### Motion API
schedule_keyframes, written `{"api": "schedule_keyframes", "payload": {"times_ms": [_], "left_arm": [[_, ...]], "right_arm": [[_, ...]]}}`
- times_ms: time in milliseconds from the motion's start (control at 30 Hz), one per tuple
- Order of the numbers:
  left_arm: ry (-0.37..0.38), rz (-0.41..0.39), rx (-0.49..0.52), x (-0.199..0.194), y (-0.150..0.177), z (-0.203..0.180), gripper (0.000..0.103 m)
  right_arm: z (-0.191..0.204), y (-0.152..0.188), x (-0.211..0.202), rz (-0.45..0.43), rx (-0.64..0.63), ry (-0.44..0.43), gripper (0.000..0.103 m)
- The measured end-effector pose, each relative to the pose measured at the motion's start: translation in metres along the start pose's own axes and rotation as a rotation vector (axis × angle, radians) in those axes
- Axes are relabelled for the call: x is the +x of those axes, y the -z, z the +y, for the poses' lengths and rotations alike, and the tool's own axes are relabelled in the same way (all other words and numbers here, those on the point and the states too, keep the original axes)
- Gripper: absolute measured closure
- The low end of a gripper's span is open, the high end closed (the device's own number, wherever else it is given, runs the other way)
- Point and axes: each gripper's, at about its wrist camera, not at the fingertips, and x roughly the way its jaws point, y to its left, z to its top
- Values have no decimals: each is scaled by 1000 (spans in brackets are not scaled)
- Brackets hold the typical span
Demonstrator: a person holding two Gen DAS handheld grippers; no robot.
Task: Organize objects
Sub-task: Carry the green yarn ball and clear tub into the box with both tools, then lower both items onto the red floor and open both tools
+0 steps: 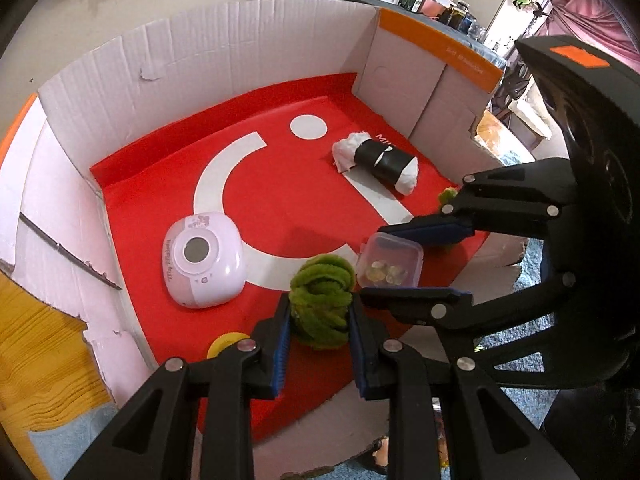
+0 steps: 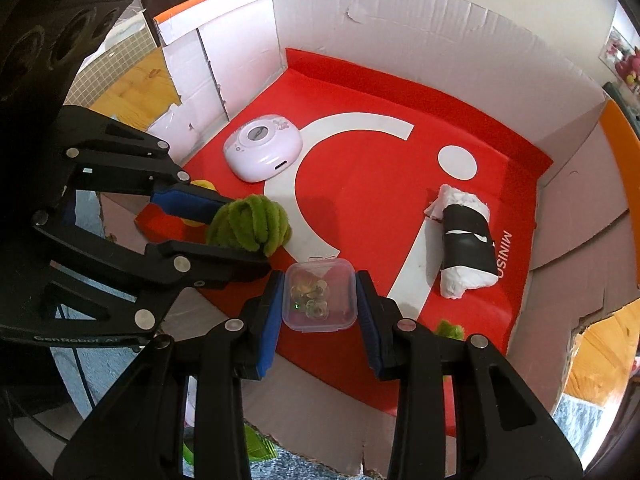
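Green pipe-cleaner bundle (image 1: 322, 300): lower centre of left wrist view, clamped by left hand-held gripper (image 1: 320, 344).
Clear lidded container (image 2: 319, 295): lower centre of right wrist view, clamped by right hand-held gripper (image 2: 318, 320).
Risk: soft bundle could slip; the two neighbouring grippers could collide.
Writing: "MINISO" on red liner (image 2: 360, 184); "My Melody" on pink device (image 1: 204, 258).
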Motion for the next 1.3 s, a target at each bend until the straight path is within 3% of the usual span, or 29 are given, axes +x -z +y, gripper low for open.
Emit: {"api": "schedule_keyframes", "payload": {"times_ms": [733, 900, 1300], "left_arm": [[-3, -7, -5, 1, -4, 2, 64], [2, -27, -7, -3, -6, 2, 51], [5, -45, -6, -12, -3, 2, 50]], "right_arm": [[-9, 11, -8, -3, -13, 19, 63], [-10, 13, -9, -3, -11, 21, 63], [-18, 19, -16, -14, -9, 28, 62]]}}
